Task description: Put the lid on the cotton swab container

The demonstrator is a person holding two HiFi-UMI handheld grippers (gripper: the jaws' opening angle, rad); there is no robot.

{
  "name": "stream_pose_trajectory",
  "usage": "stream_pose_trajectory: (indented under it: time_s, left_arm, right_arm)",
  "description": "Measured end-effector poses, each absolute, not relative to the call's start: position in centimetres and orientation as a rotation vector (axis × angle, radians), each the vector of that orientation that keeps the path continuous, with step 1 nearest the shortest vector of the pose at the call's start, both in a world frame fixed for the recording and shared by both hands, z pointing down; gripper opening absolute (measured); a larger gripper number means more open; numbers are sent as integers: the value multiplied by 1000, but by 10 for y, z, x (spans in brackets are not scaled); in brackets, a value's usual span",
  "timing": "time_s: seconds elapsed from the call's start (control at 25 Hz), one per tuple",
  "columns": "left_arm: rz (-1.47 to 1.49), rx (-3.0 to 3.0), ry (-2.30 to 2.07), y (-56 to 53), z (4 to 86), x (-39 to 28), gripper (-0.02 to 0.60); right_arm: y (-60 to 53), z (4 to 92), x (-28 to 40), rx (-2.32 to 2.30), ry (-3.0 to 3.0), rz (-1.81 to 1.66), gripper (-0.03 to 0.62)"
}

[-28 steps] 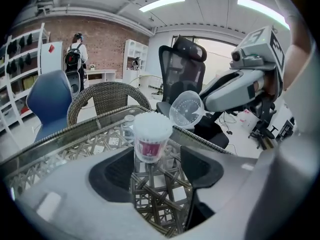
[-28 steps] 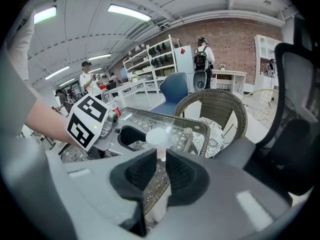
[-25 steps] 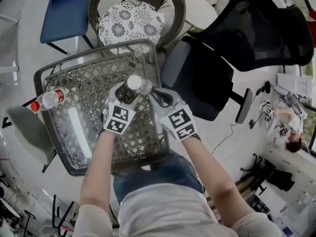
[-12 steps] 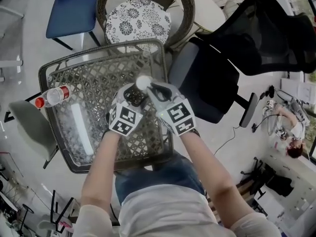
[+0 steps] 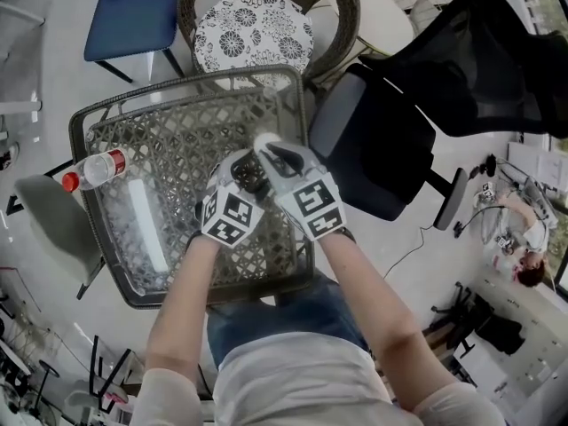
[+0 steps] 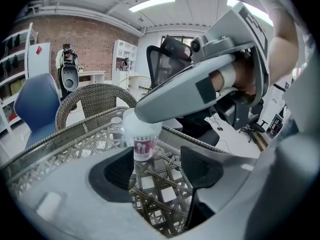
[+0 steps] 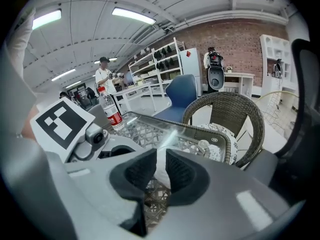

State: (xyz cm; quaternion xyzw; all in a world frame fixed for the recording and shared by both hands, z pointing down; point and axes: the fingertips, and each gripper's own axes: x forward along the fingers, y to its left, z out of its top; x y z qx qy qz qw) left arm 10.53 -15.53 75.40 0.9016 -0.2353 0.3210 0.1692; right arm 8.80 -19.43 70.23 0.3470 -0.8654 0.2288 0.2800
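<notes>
Barely made out the cotton swab container (image 6: pixel 143 147) in head view: buried under both grippers, toward the right edge of the tabletop (image 5: pixel 151 149), far half. Lost its base in the left gripper view behind the pad at that view's left. Found its top covered by the white lid (image 6: pixel 140 125), with the right gripper's body crossing just above. Couldn't tell whether the lid sat fully down or only rested on the rim. Couldn't read the print on the pink label, too small. Couldn't tell either whether that pad touched the container wall.

Left gripper (image 6: pixel 157 156): released, jaws spread wider than the container. Saw the container upright just at the tips, closer to the view's left pad, not clamped.

Right gripper (image 7: pixel 161 157): clenched on the lid, pads nearly together with only a white sliver between them. Lost the rest of the lid behind the pads in the right gripper view.

Also noted a water bottle (image 5: pixel 96 170) with a red cap near the tabletop's left edge, well apart from the grippers. Noted a wicker chair (image 5: pixel 253 29) with patterned cushion beyond the far edge, and a black office chair (image 5: pixel 399 122) off the right edge, cut by the frame. Spotted a person (image 7: pixel 105 76) small in the background of the right gripper view.
</notes>
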Motion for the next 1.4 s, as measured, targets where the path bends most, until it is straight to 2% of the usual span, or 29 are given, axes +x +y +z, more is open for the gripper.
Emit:
stream_pose_trajectory:
  time_s: [0.2,0.4,1.4]
  left_arm:
    - [905,2566,-661,-154,755,105,279]
    - [908,2565,-650,-151,756,103,278]
    - [882,2498,-782,-134,738,65,279]
  right_arm:
    - [-195,706,86,930,-2311,558,47]
    - [-199,708,89,971,-2319,558,9]
    - [-198,710,80,985,-2310,457,29]
